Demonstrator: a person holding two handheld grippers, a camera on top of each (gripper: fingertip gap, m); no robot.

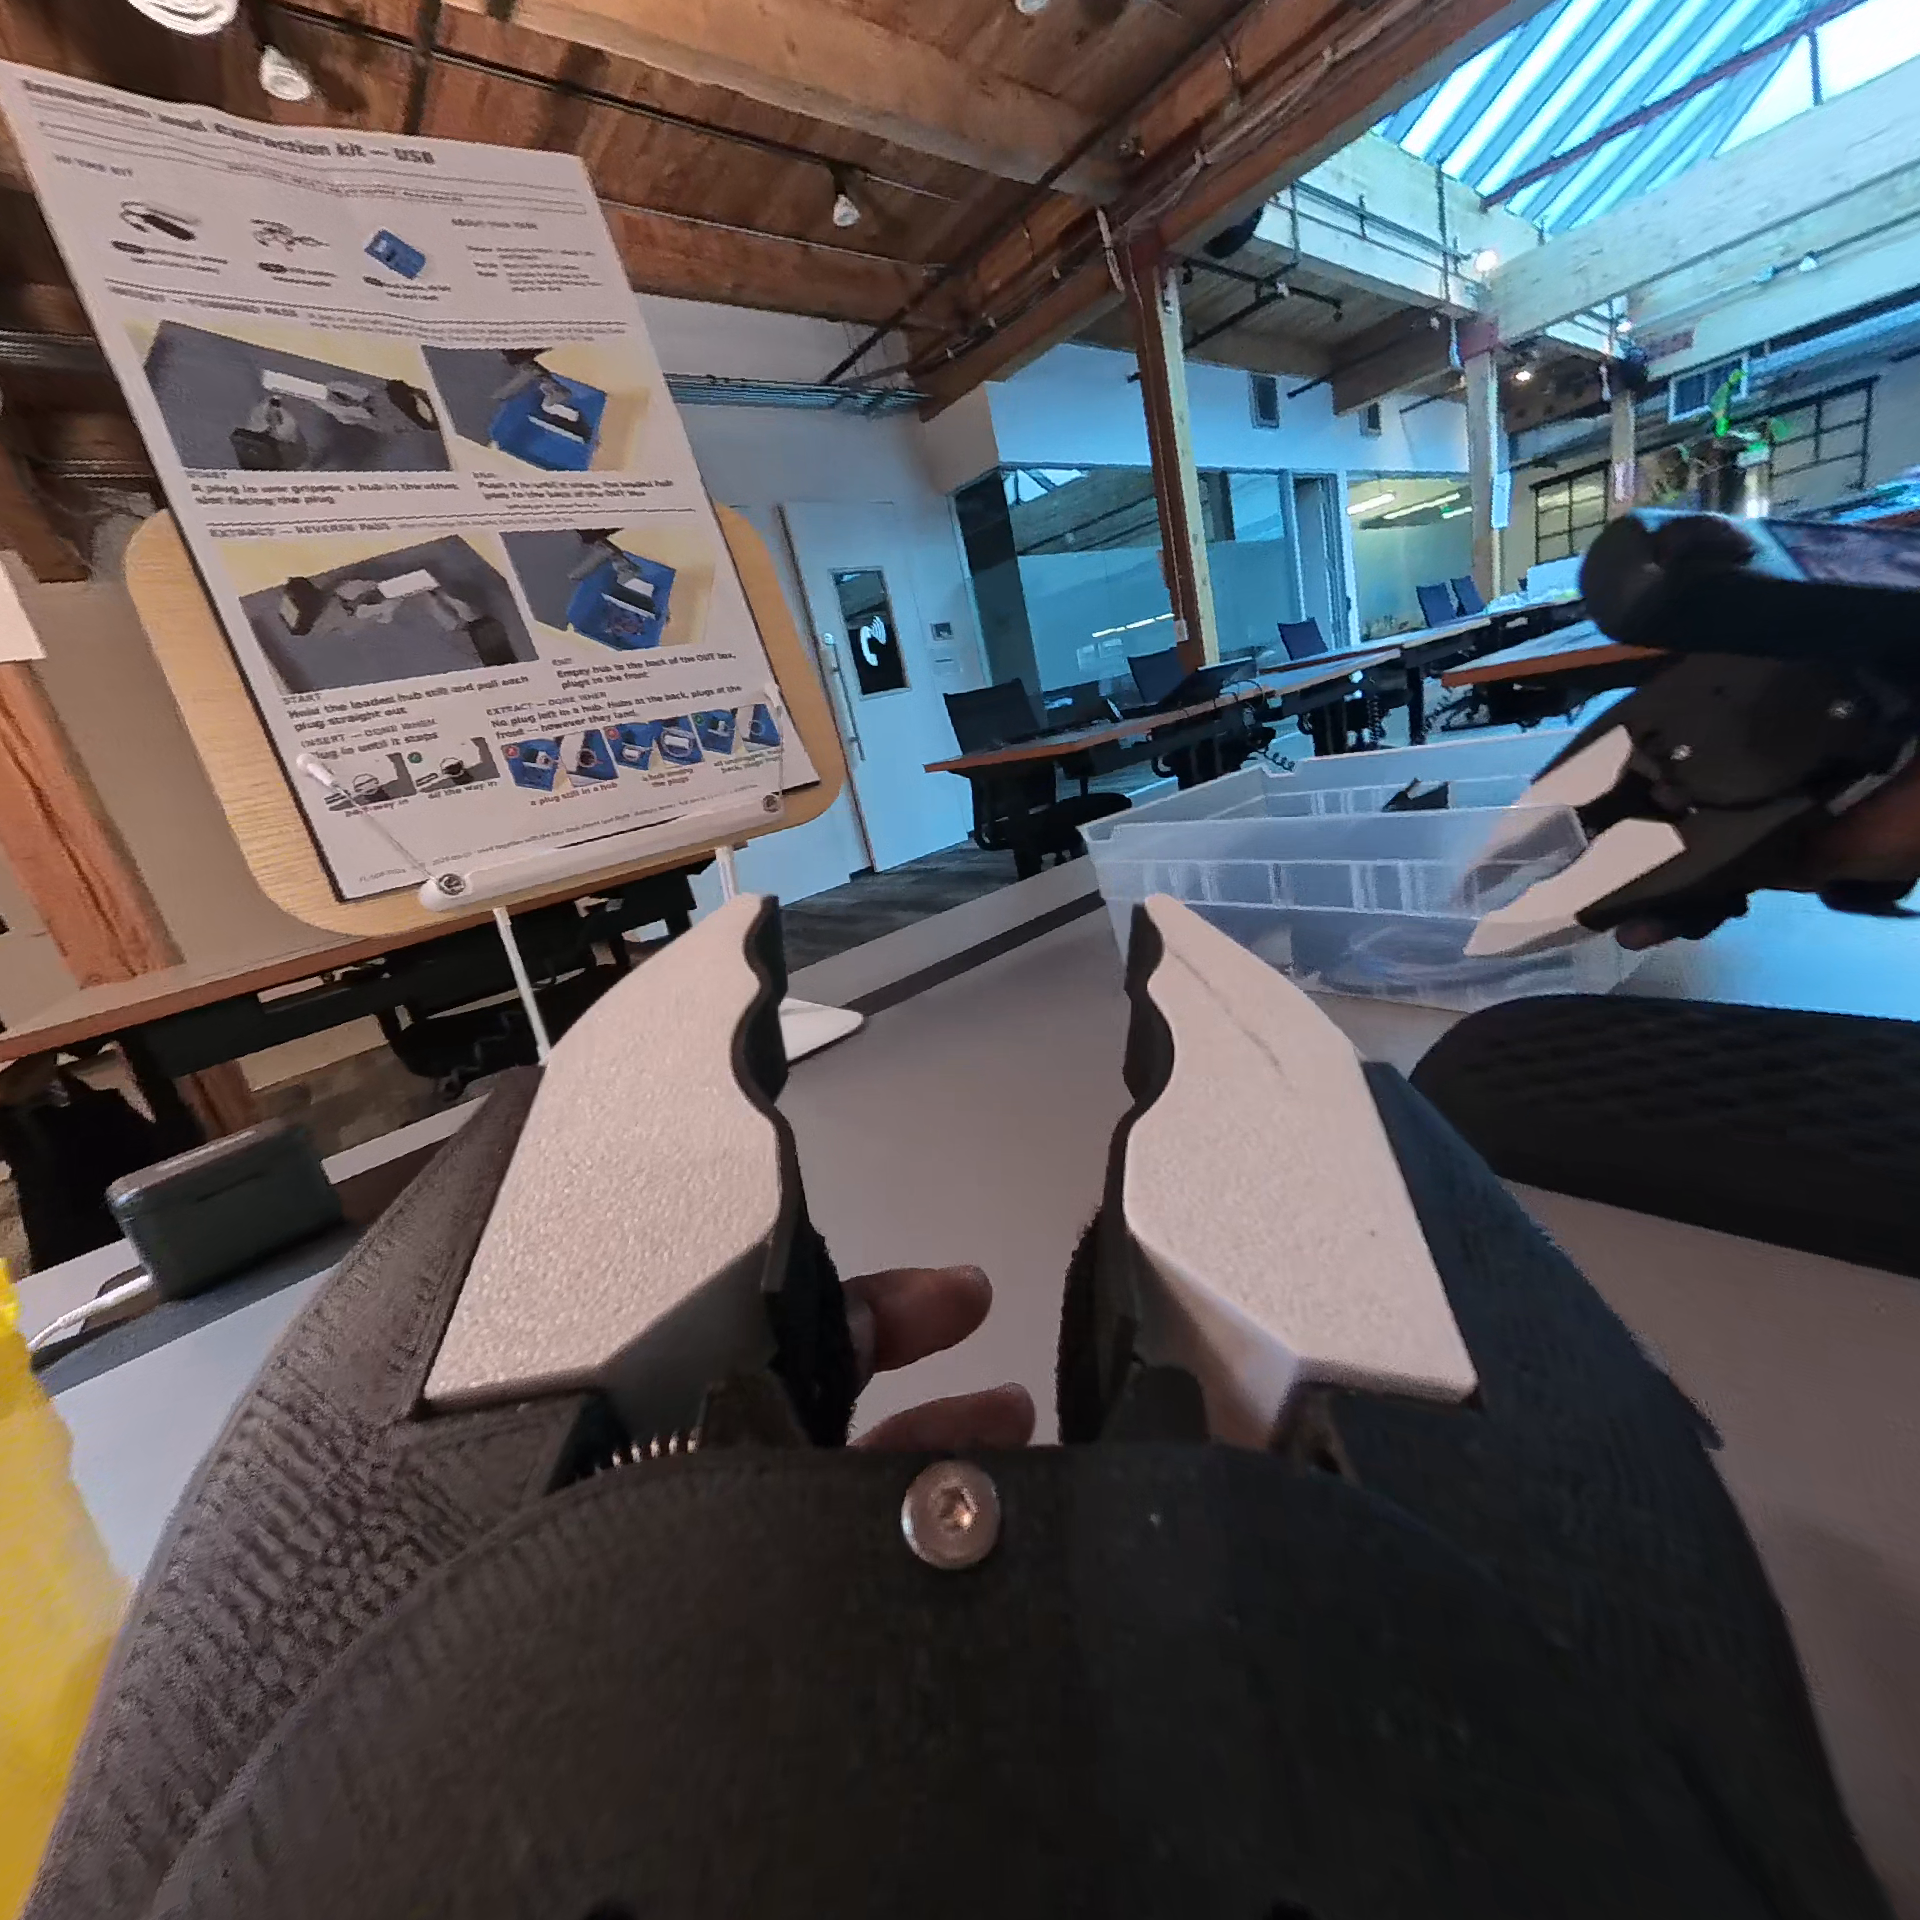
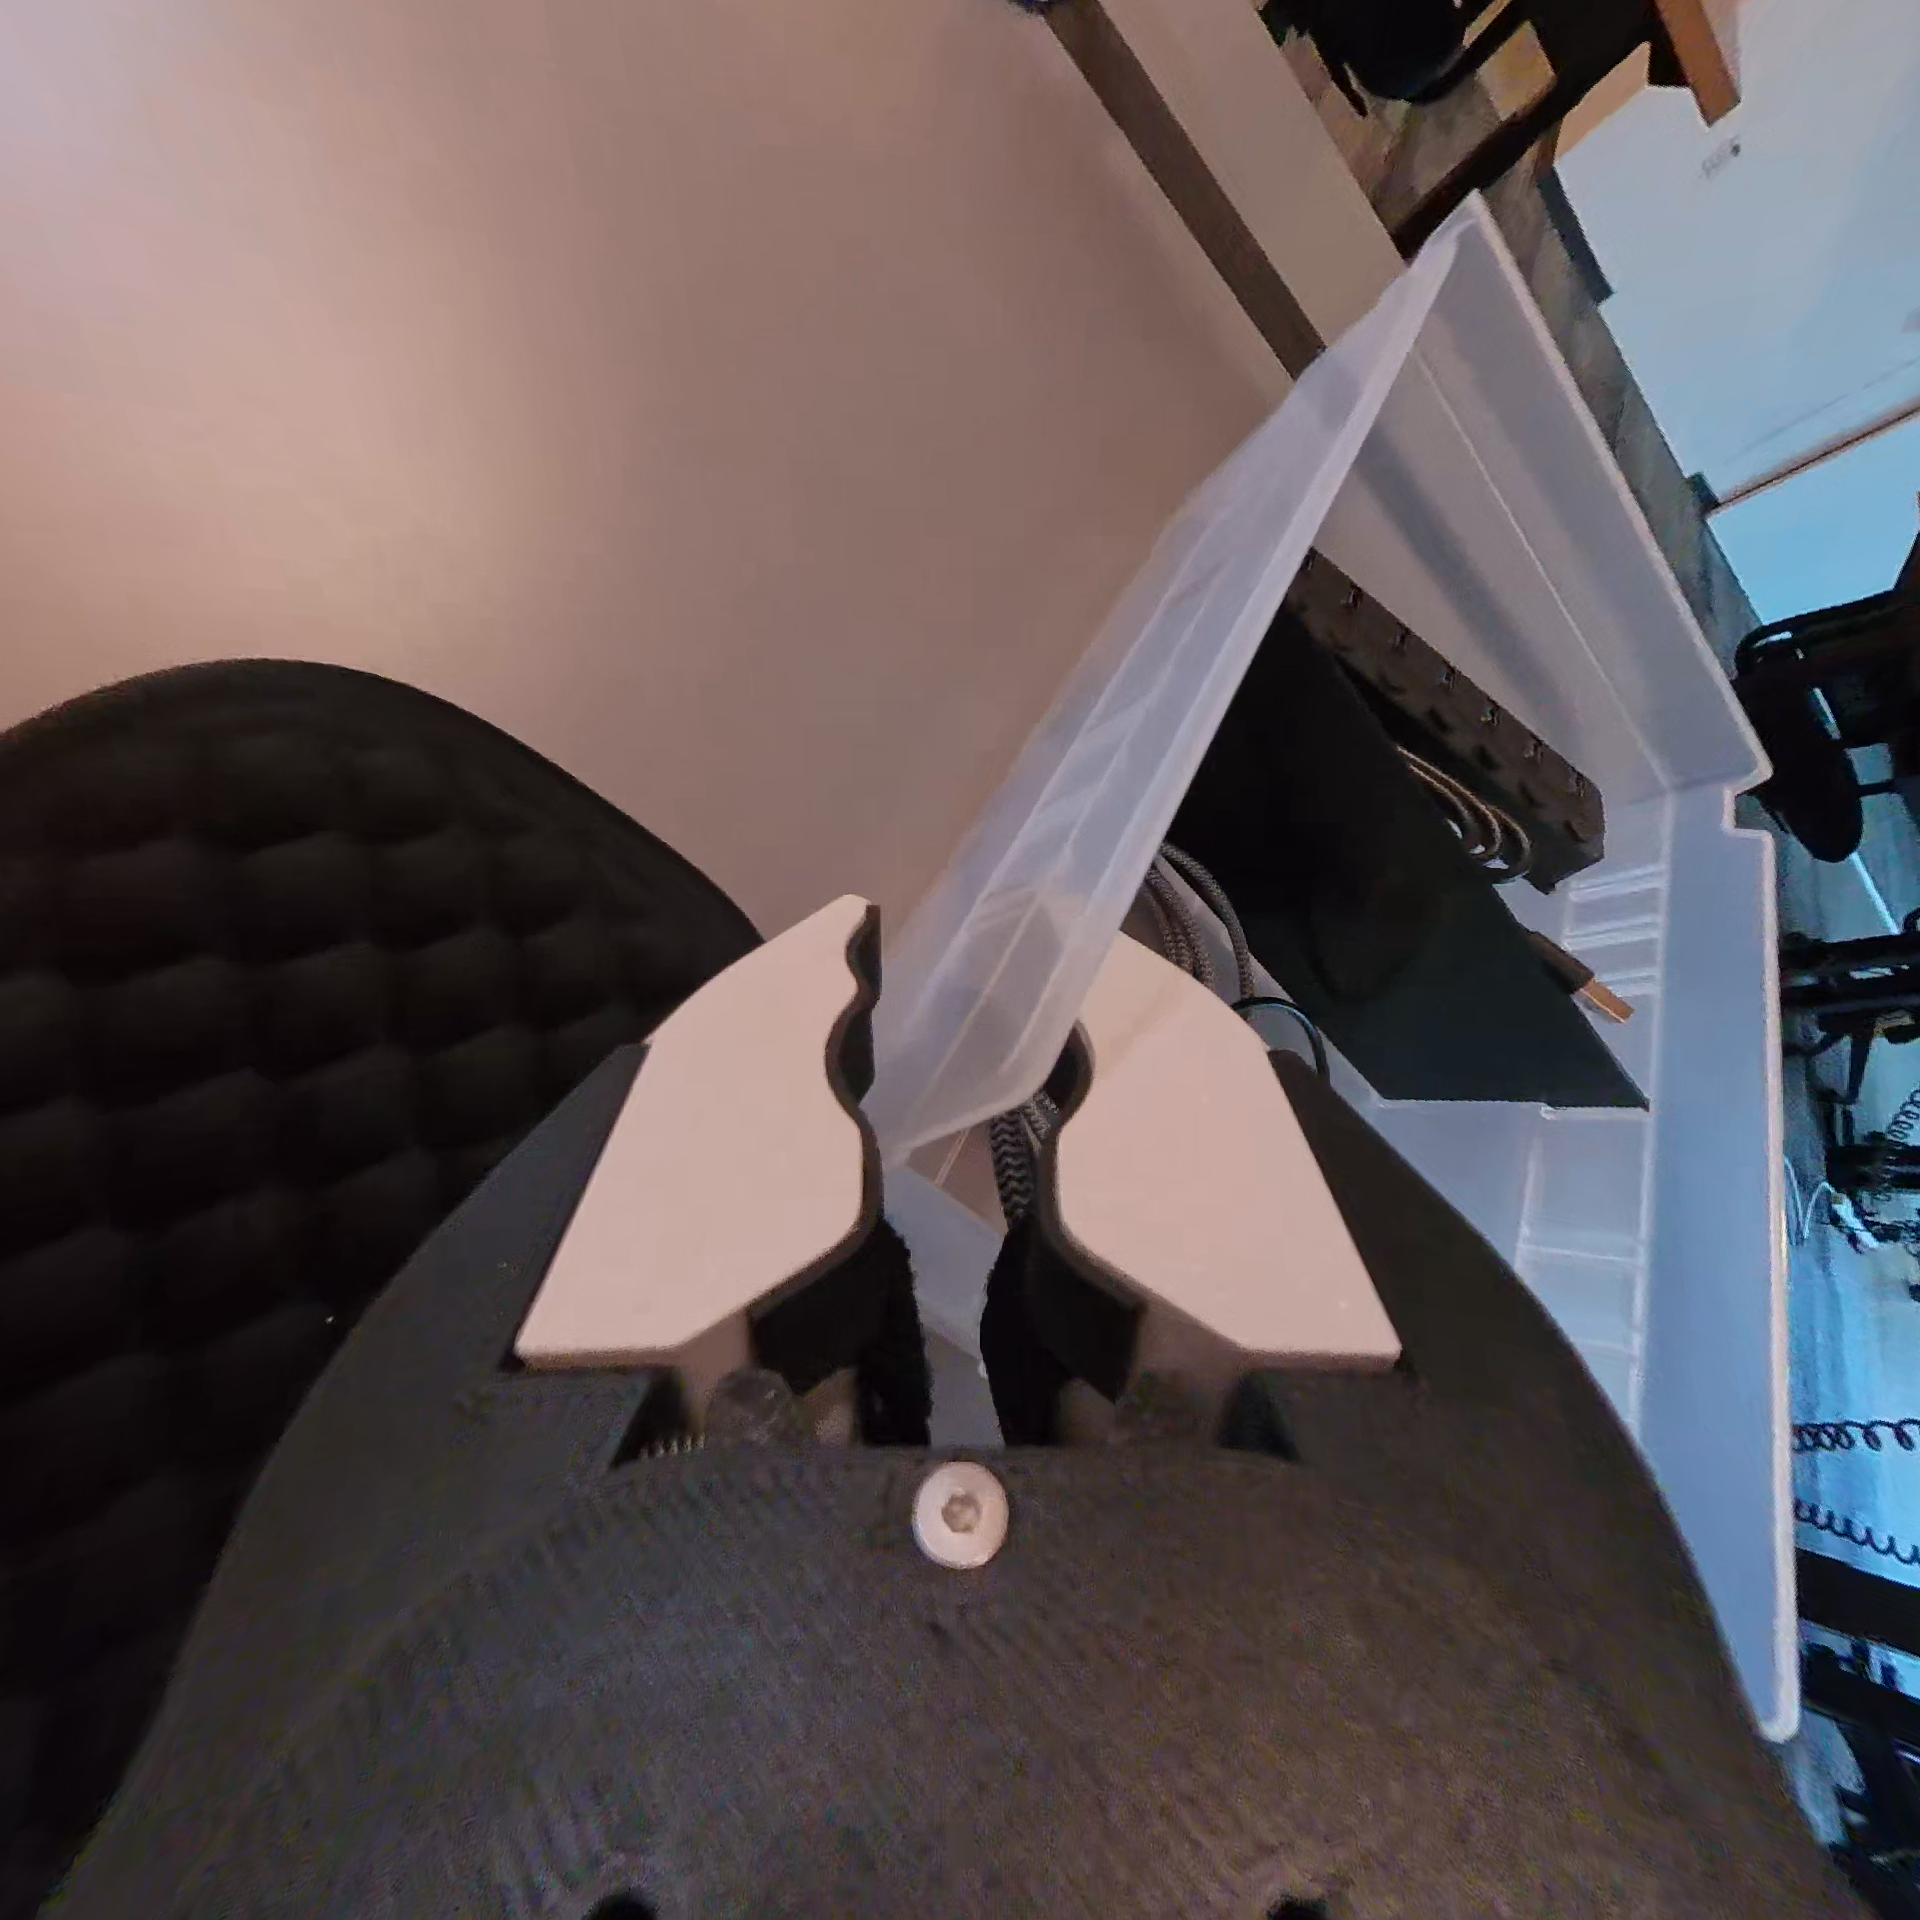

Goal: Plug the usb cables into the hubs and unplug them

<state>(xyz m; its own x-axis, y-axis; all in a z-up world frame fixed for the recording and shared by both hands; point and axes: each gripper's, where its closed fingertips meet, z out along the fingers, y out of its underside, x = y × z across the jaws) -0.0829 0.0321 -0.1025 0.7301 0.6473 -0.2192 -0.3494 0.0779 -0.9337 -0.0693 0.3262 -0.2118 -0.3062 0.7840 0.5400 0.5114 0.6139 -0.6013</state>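
Right tool [image 2: 961,1049] straddles the bin [image 2: 1143,727] wall, jaws not fully closed. Left tool [image 1: 951,1039] open, empty. Cables [image 2: 1195,914] inside bin at 1 o'clock: light, limp; grip the rigid plug.

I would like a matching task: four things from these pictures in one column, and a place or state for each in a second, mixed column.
1 left gripper
2 translucent plastic bin
3 white printed instruction sheet
4 black quilted pad

A propped on a wooden stand
B lying on the grey table
C open, holding nothing
D holds braided cables; right gripper straddles its wall

Pairs: 1-C, 2-D, 3-A, 4-B
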